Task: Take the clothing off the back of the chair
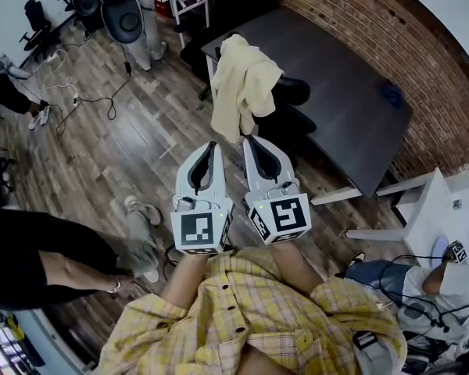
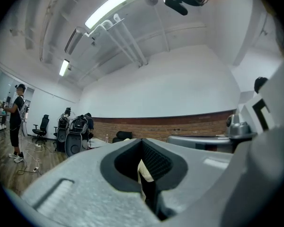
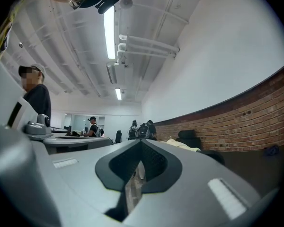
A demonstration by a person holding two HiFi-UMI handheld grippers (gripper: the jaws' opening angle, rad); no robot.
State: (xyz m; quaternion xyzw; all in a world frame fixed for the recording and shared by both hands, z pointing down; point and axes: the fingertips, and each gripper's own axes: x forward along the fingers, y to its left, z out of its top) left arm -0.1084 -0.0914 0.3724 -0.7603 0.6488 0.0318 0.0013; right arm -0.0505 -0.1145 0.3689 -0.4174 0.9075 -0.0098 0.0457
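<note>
Cream clothing (image 1: 242,80) draped over the back of the black chair (image 1: 295,94), one long fold trailing down the chair's near side; covers most of the backrest, leaving only dark seat and arm parts showing to the right of the cloth; chair base not made out against the dark counter (image 1: 352,100) just beyond the chair.

Left hand-held gripper (image 1: 211,147) and right hand-held gripper (image 1: 250,139) side by side just short of the chair, level, tips aimed at the hanging fold, apart from it. Left hand-held gripper (image 2: 142,141) clenched on nothing; only a sliver of the clothing (image 2: 145,171) seen through the slot behind its tips, well beyond the jaws. Right hand-held gripper (image 3: 141,142) likewise clenched and empty; clothing (image 3: 182,145) glimpsed low past its right jaw, mostly cut off by the jaw body. Hands on both hidden beneath the marker cubes (image 1: 201,230) and a yellow plaid shirt (image 1: 250,319).
</note>
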